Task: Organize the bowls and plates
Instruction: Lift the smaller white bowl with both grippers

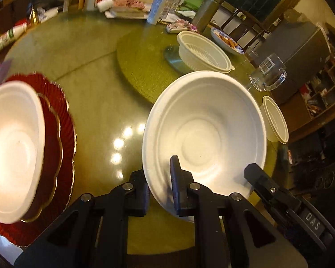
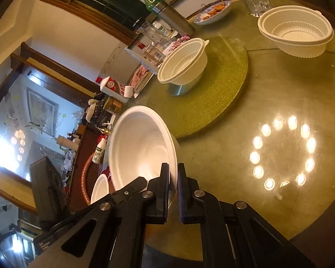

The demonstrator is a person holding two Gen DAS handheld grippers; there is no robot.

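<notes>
Left tool: we see it clamped on the bowl rim.
Right tool: clamped on the same rim (opposite side).
Table: below.

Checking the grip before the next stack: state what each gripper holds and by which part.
Both hold the same large white bowl. The left gripper pinches its near rim; the right gripper pinches the rim at another spot, one finger inside and one outside.
</notes>
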